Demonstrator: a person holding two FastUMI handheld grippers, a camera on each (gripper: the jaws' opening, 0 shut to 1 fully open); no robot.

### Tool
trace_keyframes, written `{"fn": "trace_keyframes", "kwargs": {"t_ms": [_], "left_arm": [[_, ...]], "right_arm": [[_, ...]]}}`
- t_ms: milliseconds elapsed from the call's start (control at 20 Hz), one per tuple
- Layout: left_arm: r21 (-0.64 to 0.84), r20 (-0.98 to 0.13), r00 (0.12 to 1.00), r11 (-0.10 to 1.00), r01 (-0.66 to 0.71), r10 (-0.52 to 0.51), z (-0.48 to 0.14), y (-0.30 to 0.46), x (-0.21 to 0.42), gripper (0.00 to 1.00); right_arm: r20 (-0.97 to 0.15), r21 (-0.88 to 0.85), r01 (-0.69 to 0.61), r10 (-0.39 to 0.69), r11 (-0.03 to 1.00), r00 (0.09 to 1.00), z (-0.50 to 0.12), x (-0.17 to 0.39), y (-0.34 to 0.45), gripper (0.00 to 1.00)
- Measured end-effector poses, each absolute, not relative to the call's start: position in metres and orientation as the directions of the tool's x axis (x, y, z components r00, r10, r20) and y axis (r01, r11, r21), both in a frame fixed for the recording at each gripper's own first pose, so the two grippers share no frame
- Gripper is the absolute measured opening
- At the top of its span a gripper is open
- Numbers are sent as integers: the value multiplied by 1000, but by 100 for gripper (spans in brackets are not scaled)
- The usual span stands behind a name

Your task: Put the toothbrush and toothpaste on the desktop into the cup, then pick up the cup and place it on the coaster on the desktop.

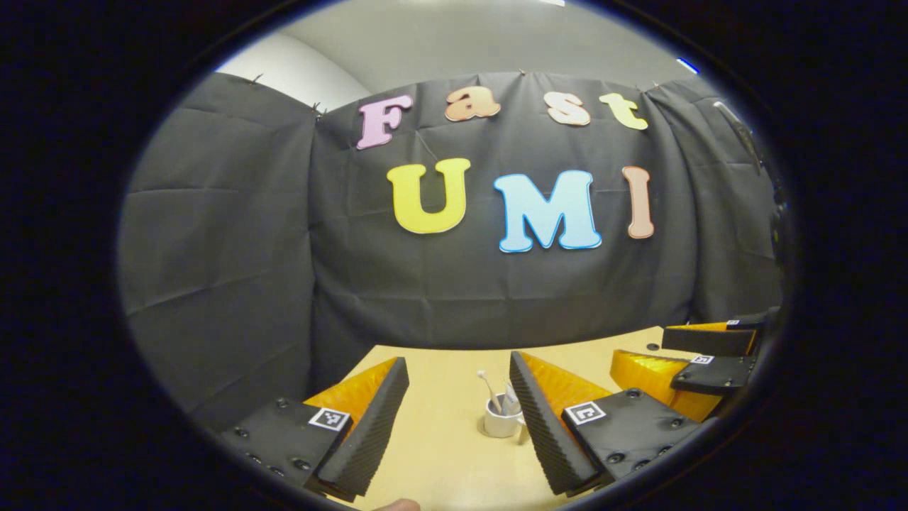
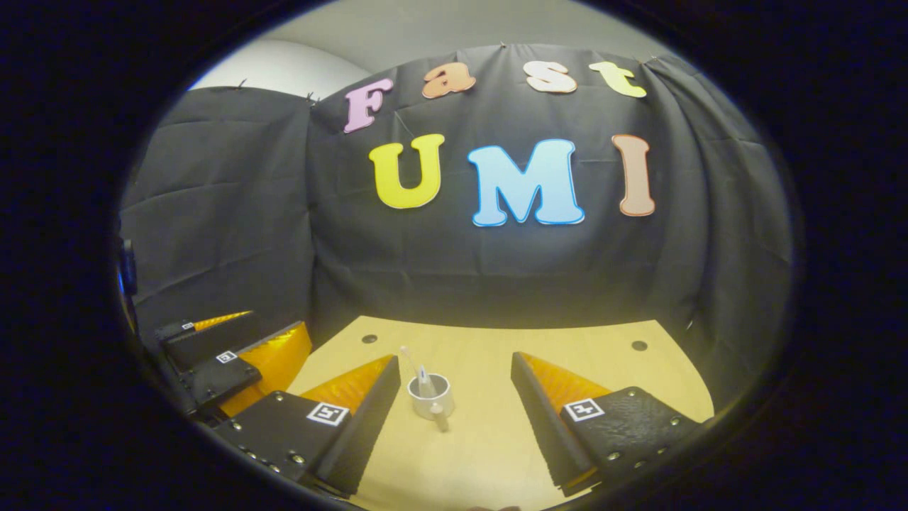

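Two grippers, left gripper (image 1: 459,419) and right gripper (image 2: 454,415), are hovering wide open and empty, cup (image 2: 430,397) with upright toothbrush (image 2: 409,361) standing just ahead between right gripper's fingers.

The desktop (image 2: 539,355) is a pale, warm wood tone, plain but for two small dark round spots near its far corners. On it the cup (image 2: 433,404) is white — smooth, no pattern — and the toothbrush (image 2: 409,360) poking out of it is white as well, with a pale stem. The toothpaste (image 2: 423,377) beside it in the cup looks white with a bluish mark. Behind, the booth wall (image 1: 234,234) is black cloth, creased; above it — light grey.
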State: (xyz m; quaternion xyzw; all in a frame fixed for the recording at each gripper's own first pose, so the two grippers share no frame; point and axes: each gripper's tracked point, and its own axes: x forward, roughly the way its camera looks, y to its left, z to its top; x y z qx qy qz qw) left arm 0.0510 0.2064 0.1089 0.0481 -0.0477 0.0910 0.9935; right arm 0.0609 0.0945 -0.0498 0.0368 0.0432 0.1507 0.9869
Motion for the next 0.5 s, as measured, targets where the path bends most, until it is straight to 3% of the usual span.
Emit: {"fn": "trace_keyframes", "kwargs": {"t_ms": [250, 500], "left_arm": [[91, 114, 978, 978, -186, 175, 108, 200, 45, 98], [93, 121, 978, 978, -184, 173, 107, 196, 41, 94]], "right_arm": [[-63, 78, -306, 311, 949, 948, -44, 55, 98, 94], [-68, 77, -308, 313, 948, 947, -45, 52, 96, 94]]}}
